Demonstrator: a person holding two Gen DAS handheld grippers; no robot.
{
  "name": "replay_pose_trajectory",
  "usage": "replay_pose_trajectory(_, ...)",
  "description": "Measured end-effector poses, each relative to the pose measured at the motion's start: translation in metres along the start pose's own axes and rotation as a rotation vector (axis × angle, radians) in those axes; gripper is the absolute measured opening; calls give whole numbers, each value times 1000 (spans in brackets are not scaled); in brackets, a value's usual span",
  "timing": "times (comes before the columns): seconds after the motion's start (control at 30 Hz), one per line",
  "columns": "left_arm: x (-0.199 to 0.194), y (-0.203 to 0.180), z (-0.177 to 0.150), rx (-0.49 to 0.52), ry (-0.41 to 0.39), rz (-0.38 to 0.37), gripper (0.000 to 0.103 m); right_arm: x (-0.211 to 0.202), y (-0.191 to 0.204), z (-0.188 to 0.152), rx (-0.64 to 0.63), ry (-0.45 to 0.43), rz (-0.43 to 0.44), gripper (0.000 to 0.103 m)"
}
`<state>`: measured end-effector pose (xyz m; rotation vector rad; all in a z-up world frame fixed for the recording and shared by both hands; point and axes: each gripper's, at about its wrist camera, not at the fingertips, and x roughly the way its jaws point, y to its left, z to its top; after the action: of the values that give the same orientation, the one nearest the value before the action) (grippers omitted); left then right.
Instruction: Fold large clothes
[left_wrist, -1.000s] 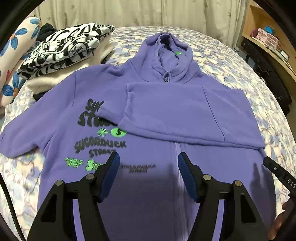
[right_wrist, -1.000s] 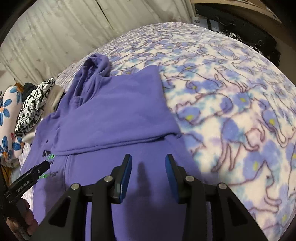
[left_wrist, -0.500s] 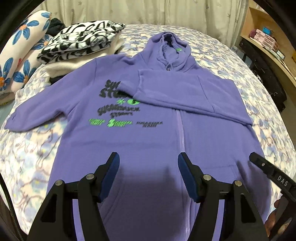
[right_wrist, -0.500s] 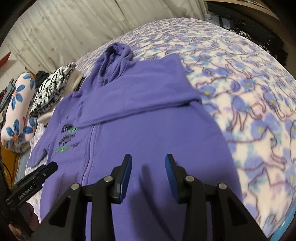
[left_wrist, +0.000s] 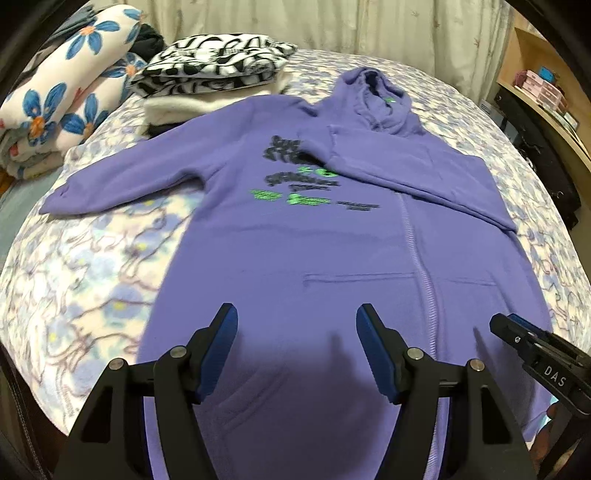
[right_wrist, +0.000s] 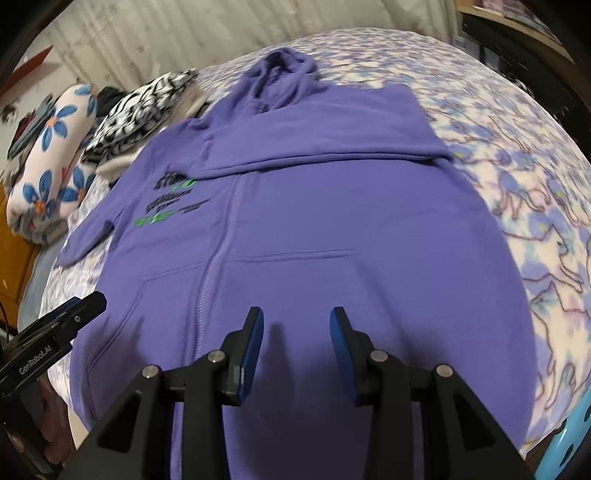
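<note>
Left wrist view: a bed (left_wrist: 92, 266) covered with a fleece blanket printed in pale purple animals fills most of the frame, with cream curtains (left_wrist: 332, 33) hanging behind it. Spread front-up across the blanket lies a purple zip hoodie (left_wrist: 295, 251), hood toward the curtains and hem toward the camera. One sleeve (left_wrist: 417, 173) is folded in across the chest below the hood; the other sleeve (left_wrist: 122, 181) stretches out flat toward the picture's left. Black and green lettering (left_wrist: 299, 184) sits on the chest, partly covered by the folded sleeve. Beyond the outstretched sleeve sits a stack of folded clothes (left_wrist: 210, 81) with a black-and-white patterned piece on top, and next to it a bundle with blue flowers (left_wrist: 62, 96). A wooden shelf (left_wrist: 546, 96) stands at the right edge.

The left gripper (left_wrist: 297, 347) hangs over the lower part of the hoodie, jaws wide apart with nothing between them. The right gripper (right_wrist: 296, 343) hovers over the hem area on the other side of the zip, jaws parted more narrowly and also empty.
</note>
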<state>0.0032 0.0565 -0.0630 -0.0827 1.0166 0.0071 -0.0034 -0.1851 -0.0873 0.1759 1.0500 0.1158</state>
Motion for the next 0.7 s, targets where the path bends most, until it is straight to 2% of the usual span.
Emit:
replay_pose_trajectory(0.27,-4,54,-3,-80,-4,24,66,5,60,10,-119,-5,12,37)
replay_pose_trajectory(0.7,10,156,15,-224,-5,23,66,29,153,34,-221,-17,45,37)
